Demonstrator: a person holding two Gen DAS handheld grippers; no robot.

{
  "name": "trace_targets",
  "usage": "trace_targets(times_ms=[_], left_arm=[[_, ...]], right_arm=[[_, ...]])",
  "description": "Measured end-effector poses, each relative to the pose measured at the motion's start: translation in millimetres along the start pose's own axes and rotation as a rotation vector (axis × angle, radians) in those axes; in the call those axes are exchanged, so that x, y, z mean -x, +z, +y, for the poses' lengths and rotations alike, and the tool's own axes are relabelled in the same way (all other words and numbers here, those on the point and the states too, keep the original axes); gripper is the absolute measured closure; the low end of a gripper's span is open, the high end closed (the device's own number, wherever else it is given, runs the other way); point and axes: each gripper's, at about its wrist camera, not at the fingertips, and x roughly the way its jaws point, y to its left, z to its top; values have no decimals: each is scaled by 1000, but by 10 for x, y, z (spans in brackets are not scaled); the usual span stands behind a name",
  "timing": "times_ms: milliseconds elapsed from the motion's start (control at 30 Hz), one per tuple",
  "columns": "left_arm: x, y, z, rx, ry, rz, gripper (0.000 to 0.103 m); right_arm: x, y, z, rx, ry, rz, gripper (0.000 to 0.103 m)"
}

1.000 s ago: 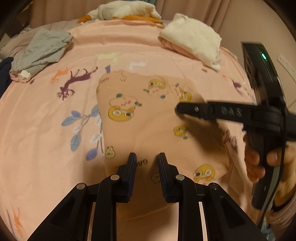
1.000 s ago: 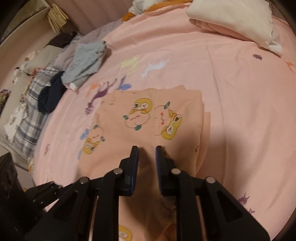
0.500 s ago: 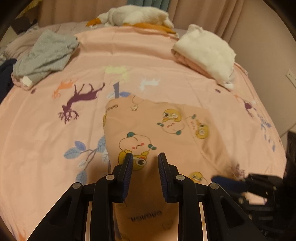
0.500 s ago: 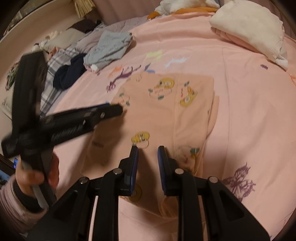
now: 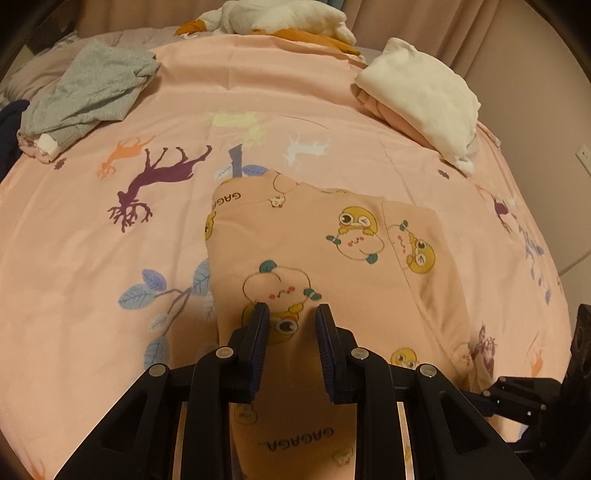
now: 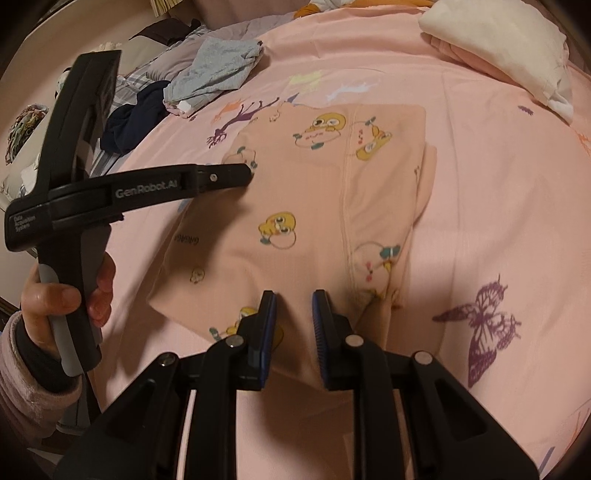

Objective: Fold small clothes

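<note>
A small peach garment (image 5: 332, 266) printed with yellow cartoon chicks lies folded flat on the pink bed sheet; it also shows in the right wrist view (image 6: 317, 199). My left gripper (image 5: 290, 317) is open and empty, hovering over the garment's near left part. In the right wrist view the left gripper (image 6: 243, 173) reaches in from the left over the garment's left edge. My right gripper (image 6: 293, 302) is open and empty, above the garment's near edge.
A folded white and pink pile (image 5: 417, 96) lies at the far right. A crumpled grey garment (image 5: 92, 92) and a dark navy one (image 6: 133, 118) lie at the far left. White and orange fabric (image 5: 280, 22) lies at the bed's far end. The pink sheet (image 5: 92, 258) surrounds the garment.
Both grippers have drawn back from the garment toward its near edge. The left gripper has shifted left; the garment now lies flat and is held by neither.
</note>
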Motion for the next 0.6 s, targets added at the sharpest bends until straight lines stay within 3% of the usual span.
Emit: trace_targets(times_ms=[600], left_arm=[[309,-368,-80,-64,-17,-6,78]], right_arm=[[126,208,157,5,34,-79,73]])
